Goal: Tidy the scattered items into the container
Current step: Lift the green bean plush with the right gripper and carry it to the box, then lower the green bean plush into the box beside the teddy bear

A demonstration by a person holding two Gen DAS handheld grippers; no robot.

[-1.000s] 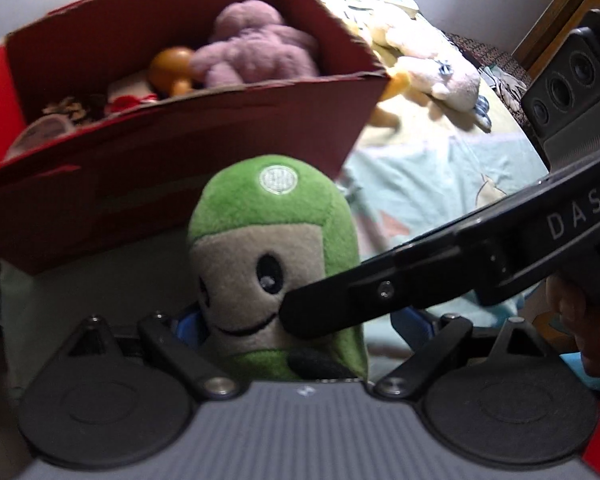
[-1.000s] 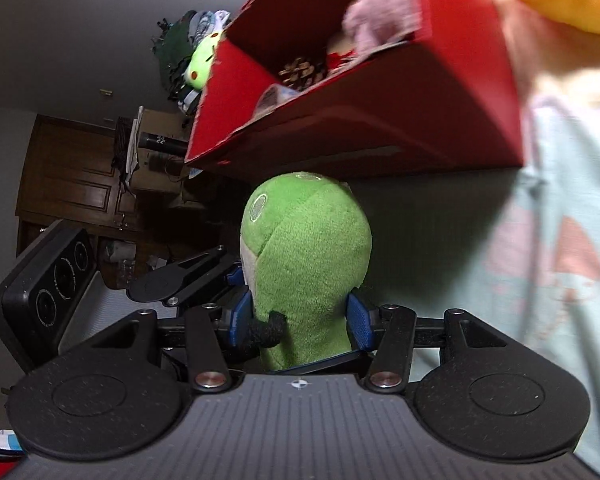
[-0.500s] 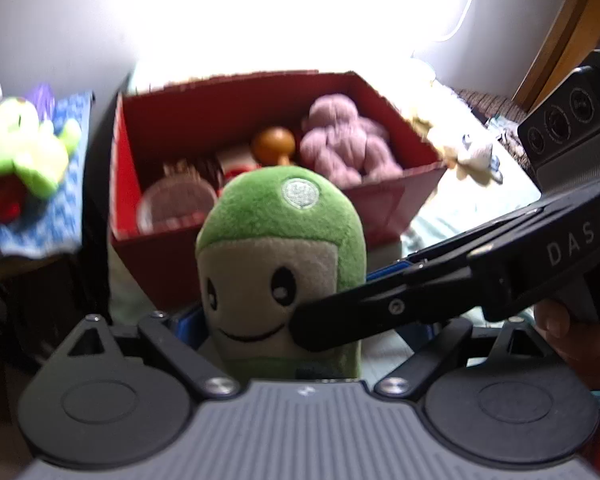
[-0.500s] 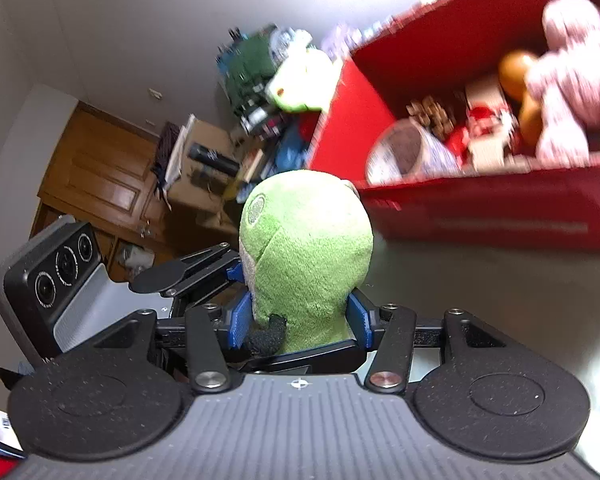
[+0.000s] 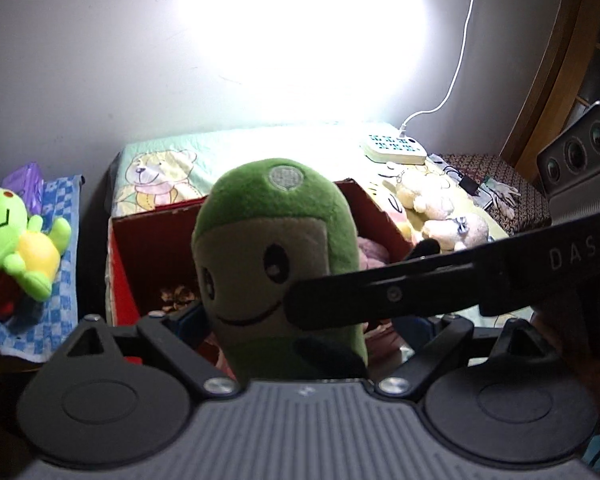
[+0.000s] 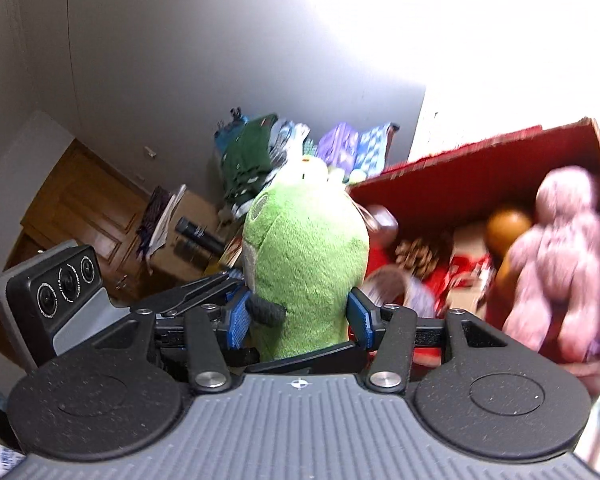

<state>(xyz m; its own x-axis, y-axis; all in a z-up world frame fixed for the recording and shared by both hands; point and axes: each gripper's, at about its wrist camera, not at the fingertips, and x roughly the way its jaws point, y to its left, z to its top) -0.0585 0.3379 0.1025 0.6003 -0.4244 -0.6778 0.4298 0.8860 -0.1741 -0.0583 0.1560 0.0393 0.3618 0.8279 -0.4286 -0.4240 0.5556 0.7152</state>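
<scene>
Right gripper (image 6: 298, 320): blue pads pressed against both flanks of the green plush toy (image 6: 306, 268), which stands upright between them. Left gripper (image 5: 300, 320): its fingers flank the same toy (image 5: 278, 264) from the face side; whether they press on it cannot be told, as the right gripper's finger crosses in front. Behind the toy: open red box (image 5: 148, 240) on the bed (image 5: 228, 148), holding a pink plush (image 6: 564, 264), an orange ball (image 6: 508, 226) and a pinecone (image 6: 414, 254). Beyond: cream plush toys (image 5: 440, 216), a power strip (image 5: 394, 148); far left, a green frog plush (image 5: 18, 240).
</scene>
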